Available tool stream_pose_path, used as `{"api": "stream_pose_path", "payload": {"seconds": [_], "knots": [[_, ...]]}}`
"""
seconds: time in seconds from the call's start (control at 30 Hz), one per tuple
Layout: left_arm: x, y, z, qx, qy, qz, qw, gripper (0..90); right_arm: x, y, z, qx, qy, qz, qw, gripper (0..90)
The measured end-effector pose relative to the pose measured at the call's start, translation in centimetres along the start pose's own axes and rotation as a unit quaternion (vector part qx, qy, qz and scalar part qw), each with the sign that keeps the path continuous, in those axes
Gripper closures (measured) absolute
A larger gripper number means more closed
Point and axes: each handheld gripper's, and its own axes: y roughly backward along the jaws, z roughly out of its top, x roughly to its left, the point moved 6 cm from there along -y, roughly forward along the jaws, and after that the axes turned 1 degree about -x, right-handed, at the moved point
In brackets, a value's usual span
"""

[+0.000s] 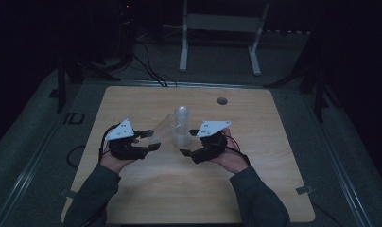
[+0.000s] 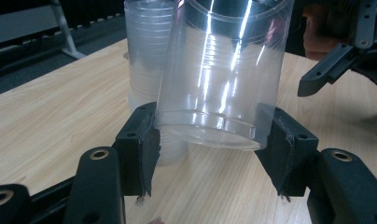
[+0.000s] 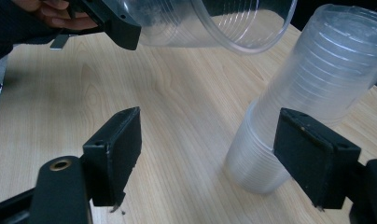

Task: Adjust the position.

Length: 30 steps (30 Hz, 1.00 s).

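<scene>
A: Status on the left gripper [image 2: 210, 154]?

B: Clamped on a single clear plastic cup [image 2: 221, 79], pads pressing both sides near its base. Cup is off the table, tilted, open mouth pointing away from the hand. In the high view the left gripper [image 1: 149, 142] holds that cup [image 1: 163, 126] leaning toward the stack.

A: The stack?

B: Stack of nested clear cups [image 1: 181, 126] stands on the wooden table [image 1: 255, 189], about mid-table, between the two grippers. Looks mouth-down, closed end on top. In the right gripper view the stack [image 3: 298, 107] leans a bit in frame, likely camera angle.

A: Right gripper [image 3: 205, 154]?

B: Jaws apart, gripping nothing. One pad sits just in front of the stack's lower part; cannot tell if it touches. The other pad is well clear over bare table. In the high view the right gripper [image 1: 186, 152] sits just beside the base of the stack.

A: Held cup versus stack?

B: Cup's rim is near the upper part of the stack; contact not clear. In the right gripper view the held cup [image 3: 210, 23] hangs above the table.
</scene>
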Motion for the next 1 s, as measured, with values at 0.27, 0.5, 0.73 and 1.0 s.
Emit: {"api": "stream_pose_path", "payload": {"seconds": [0.27, 0.5, 0.73, 1.0], "knots": [[0.0, 0.3, 0.0, -0.022, 0.010, -0.002, 0.9997, 42.1, 0.1, -0.1, 0.2, -0.015, -0.014, 0.006, 0.9998, 23.0], [0.1, 0.2, -0.1, -0.037, 0.018, -0.001, 0.9991, 42.1, 0.1, -0.1, 0.5, -0.033, -0.030, 0.011, 0.9989, 23.1], [-0.2, 0.0, 0.1, -0.050, 0.020, 0.000, 0.9985, 42.0, 0.1, -0.2, 0.8, -0.052, -0.044, 0.016, 0.9976, 23.1], [-0.2, 0.3, 0.4, -0.072, 0.025, 0.006, 0.9971, 42.0, -0.2, 0.0, 1.5, -0.096, -0.071, 0.013, 0.9928, 26.1]]}}
